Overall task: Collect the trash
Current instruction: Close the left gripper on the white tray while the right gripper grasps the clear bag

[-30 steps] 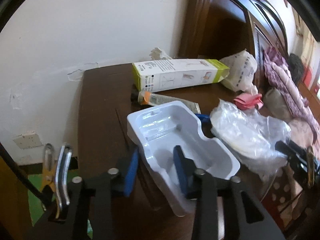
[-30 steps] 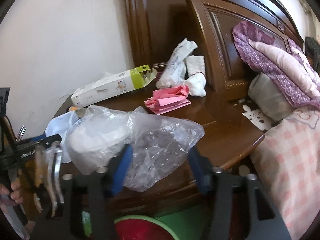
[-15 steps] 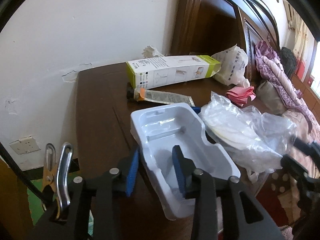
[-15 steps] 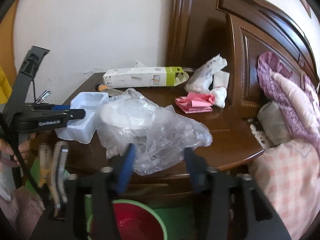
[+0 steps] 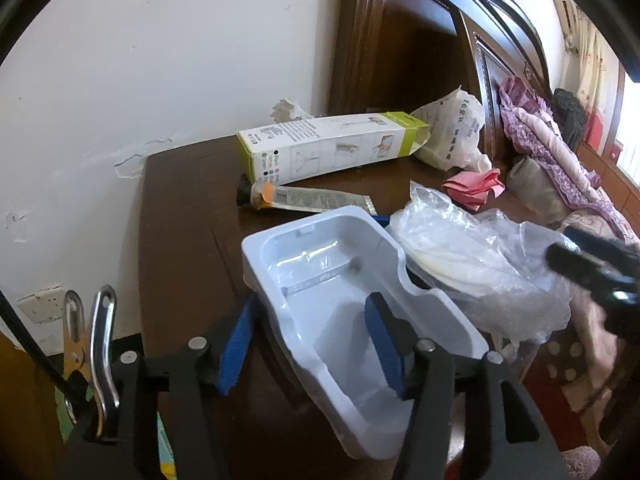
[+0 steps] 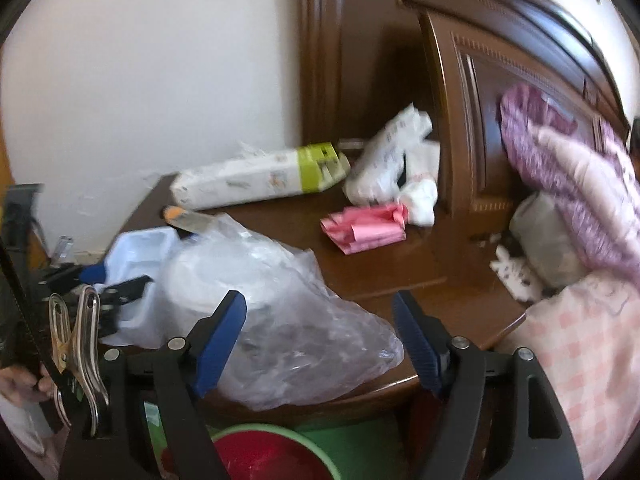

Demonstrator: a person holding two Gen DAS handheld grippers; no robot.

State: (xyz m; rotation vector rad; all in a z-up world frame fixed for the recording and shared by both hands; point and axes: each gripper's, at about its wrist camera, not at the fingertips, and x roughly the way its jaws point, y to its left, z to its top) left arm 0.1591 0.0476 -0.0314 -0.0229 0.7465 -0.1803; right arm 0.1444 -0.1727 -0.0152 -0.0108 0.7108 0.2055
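Both grippers have let go since 1 second ago, jaws opening.

Left gripper [image 5: 308, 344] straddles the white tray [image 5: 360, 304] wall, pads apart; right gripper [image 6: 320, 344] stands wide around the plastic bag [image 6: 288, 312] on the nightstand [image 6: 400, 264].

Daylight floods my room from the window [image 5: 626, 152], at the far right past the headboard [image 5: 460, 40], blown out white. The wall [image 5: 160, 60] left of the headboard is bright and even. Glare streaks the tray [image 5: 320, 276] below it. My left view is sharp; my right view is smeared with blur, worst on the quilt [image 6: 568, 168] against the headboard. Both views bend and darken at the corners.
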